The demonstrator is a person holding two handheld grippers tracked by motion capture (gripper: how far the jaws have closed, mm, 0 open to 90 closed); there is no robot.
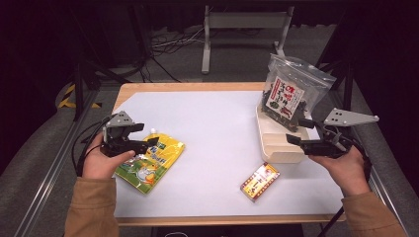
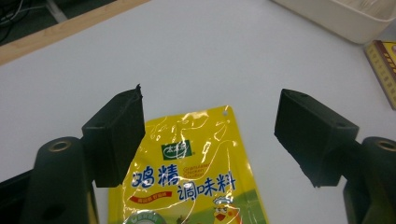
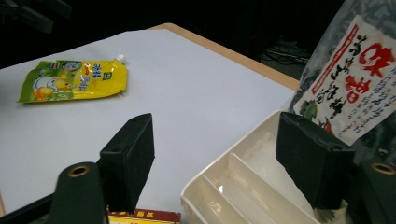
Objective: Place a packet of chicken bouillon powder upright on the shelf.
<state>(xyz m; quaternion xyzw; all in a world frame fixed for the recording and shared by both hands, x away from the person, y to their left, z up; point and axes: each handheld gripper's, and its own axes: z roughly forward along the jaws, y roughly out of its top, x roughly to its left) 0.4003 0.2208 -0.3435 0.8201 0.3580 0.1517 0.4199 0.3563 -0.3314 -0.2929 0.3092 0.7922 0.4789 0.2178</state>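
**Closing in on a slippery yellow pouch**

Hovering my left gripper (image 1: 141, 137) over the yellow pouch (image 1: 150, 161), I hold its jaws spread wide with nothing between them, the pouch's top edge lying just below and ahead of them in the left gripper view. The pouch (image 2: 187, 172) lies flat on the white mat (image 1: 212, 128), at its near left side. It looks to me like a soft, glossy film pack, light but loosely filled, so I expect it to sag and slide rather than lift stiffly. I judge the flat sealed top edge, beside the small hang hole, the surest place to pinch. My right gripper (image 1: 299, 133) is also unclenched and empty, held at the cream tray (image 1: 281, 153), where a clear bag of dark snacks (image 1: 289, 94) stands. A small red and yellow box (image 1: 260, 181) lies well apart from the pouch.
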